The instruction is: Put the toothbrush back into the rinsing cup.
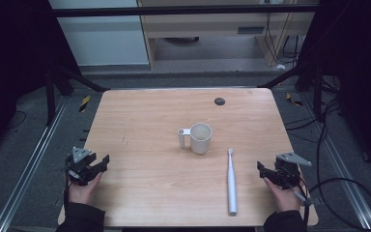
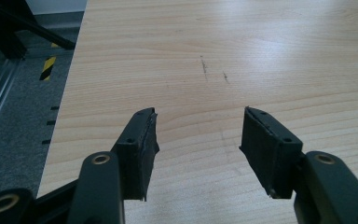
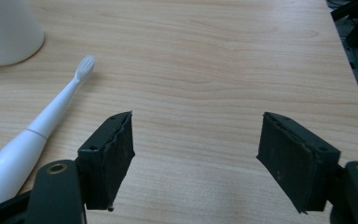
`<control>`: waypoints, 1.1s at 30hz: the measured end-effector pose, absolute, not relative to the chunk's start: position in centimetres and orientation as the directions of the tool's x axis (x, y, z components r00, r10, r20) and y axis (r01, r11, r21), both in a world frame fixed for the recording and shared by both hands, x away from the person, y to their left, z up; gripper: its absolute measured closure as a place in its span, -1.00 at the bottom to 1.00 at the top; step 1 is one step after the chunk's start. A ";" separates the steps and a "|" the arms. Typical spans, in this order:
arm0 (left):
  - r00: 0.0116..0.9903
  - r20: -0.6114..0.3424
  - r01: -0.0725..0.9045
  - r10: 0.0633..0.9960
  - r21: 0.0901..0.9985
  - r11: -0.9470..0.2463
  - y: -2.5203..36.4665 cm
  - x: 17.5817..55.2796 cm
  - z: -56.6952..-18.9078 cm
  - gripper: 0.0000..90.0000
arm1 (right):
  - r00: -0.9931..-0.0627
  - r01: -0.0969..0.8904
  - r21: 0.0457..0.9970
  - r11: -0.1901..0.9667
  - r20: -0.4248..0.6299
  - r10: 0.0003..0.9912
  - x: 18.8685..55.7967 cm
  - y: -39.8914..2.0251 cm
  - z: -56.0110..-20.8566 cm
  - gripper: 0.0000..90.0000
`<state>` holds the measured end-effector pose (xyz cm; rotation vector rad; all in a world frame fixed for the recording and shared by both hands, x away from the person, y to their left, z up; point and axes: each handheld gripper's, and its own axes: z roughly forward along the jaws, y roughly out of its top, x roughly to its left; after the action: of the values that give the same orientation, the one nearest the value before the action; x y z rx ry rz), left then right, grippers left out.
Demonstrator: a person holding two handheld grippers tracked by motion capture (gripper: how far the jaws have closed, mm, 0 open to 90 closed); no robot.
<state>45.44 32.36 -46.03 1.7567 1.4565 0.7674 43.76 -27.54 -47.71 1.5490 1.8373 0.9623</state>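
A white cup (image 1: 200, 137) with a side holder tube stands near the middle of the wooden table (image 1: 145, 121). A white electric toothbrush (image 1: 231, 181) lies flat to its right, brush head pointing toward the cup. My right gripper (image 1: 263, 170) rests at the table's right front, open and holding nothing; in its own view the toothbrush (image 3: 37, 128) lies left of its jaws and the cup's base (image 3: 7, 30) sits at the top left. My left gripper (image 1: 102, 163) is at the left front edge, open over bare wood (image 2: 200, 126).
A small dark round disc (image 1: 219, 101) sits near the table's far edge. Metal rails and black frame struts flank the table on both sides. Cables trail on the floor at the right (image 1: 338, 188). A cabinet stands beyond the far edge.
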 end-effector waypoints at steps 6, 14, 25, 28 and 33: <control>0.204 -0.013 0.557 0.979 0.824 -0.106 32.1 45.3 -46.1 0.00 | -0.233 0.582 0.807 0.106 0.040 0.972 43.1 -27.0 -47.4 -0.25; 0.215 -0.017 0.554 0.976 0.826 -0.108 32.1 45.2 -46.0 0.00 | -0.287 0.569 0.811 0.137 0.039 0.957 42.3 -25.8 -47.0 -0.03; 0.263 -0.025 0.593 0.964 0.792 -0.142 31.4 45.3 -46.1 -0.04 | -0.390 0.578 0.794 0.187 0.067 0.919 41.7 -23.7 -46.7 0.26; 0.266 -0.020 0.606 0.964 0.781 -0.151 31.2 45.4 -46.2 -0.08 | -0.409 0.583 0.789 0.196 0.077 0.909 41.5 -23.2 -46.7 0.34; 0.262 -0.001 0.607 0.965 0.778 -0.164 31.1 45.4 -46.1 -0.07 | -0.437 0.591 0.779 0.212 0.088 0.895 41.3 -22.6 -46.7 0.50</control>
<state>45.35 31.10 -46.13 1.8632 1.4254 0.6796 41.31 -22.62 -46.68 1.3813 2.1105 1.0886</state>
